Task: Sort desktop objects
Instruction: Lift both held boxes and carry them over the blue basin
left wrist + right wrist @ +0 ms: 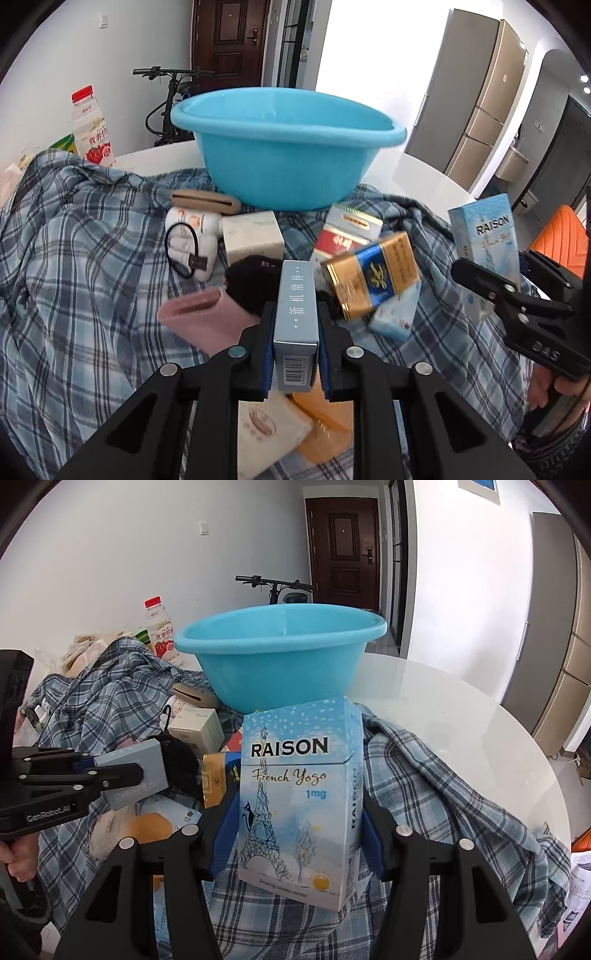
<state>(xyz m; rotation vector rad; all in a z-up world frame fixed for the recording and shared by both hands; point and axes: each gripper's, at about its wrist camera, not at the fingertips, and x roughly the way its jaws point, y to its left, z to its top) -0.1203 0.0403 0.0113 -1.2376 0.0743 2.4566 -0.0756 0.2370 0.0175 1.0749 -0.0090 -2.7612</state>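
Low in the centre of the left wrist view, the left gripper (295, 332) pinches a narrow grey-blue box (297, 306) by its long sides, the barcode end facing the camera and the box pointing up the frame toward the blue basin (288, 147). At the right edge of that view the right gripper (491, 288) clamps a pale-blue RAISON carton (487, 236), lifted above the clutter. In the right wrist view that carton fills the lower middle, upright, the blue pads (225, 827) pressed against both its sides. Below the basin a pile lies on a plaid shirt (74, 258) — a gold-and-blue pack (369, 277), a red-and-white pack (343, 236), a cream box (253, 238), a pink pouch (207, 314) and something black and fuzzy (251, 280). A red-capped bottle (90, 129) stands at the upper left, and the white round table (461, 720) shows bare at the right.
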